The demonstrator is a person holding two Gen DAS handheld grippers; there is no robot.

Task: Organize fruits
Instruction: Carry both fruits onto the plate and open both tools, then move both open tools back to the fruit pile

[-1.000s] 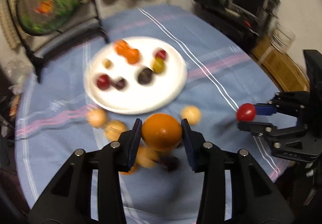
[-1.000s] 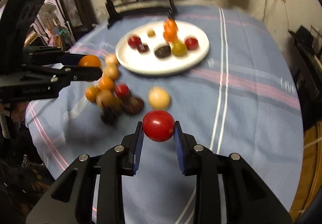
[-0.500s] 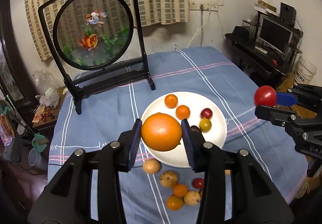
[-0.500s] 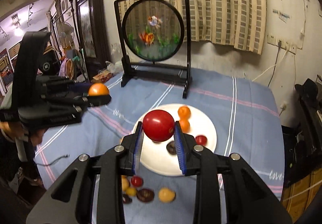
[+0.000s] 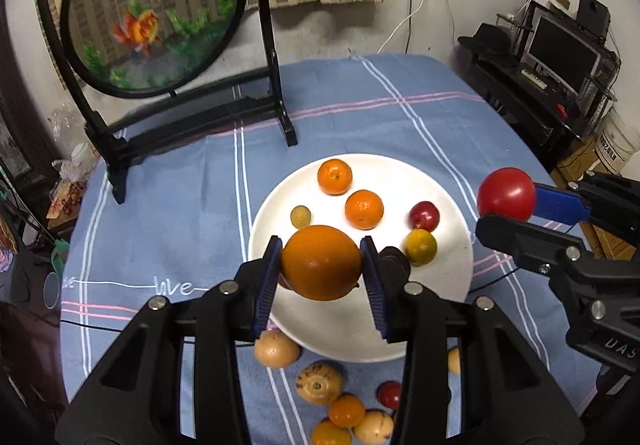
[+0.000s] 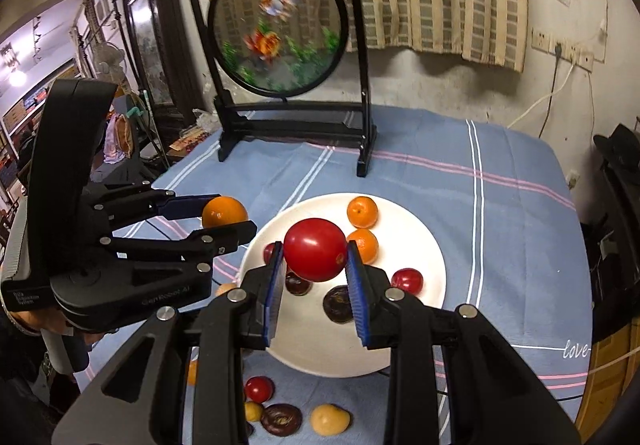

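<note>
My left gripper [image 5: 320, 269] is shut on a large orange [image 5: 320, 263] and holds it above the near left part of the white plate [image 5: 352, 333]. My right gripper [image 6: 314, 265] is shut on a red tomato [image 6: 315, 255] above the same plate [image 6: 420, 237]; it also shows in the left wrist view [image 5: 506, 193] at the right. The plate holds two small oranges [image 5: 335, 176], a red fruit [image 5: 424, 215], a yellow-green fruit [image 5: 421, 247] and dark fruits [image 6: 338, 303]. Several loose fruits [image 5: 318, 383] lie on the blue cloth in front of the plate.
A black-framed round goldfish screen [image 5: 154, 13] stands at the back of the blue striped tablecloth [image 5: 360, 113]. A desk with a monitor [image 5: 564, 53] is at the right beyond the table edge. Cabinets and clutter [image 6: 132, 45] stand at the left.
Both grippers have lifted with their fruit and come in over the plate. The view has tilted up from the table, then moved closer to the plate.
</note>
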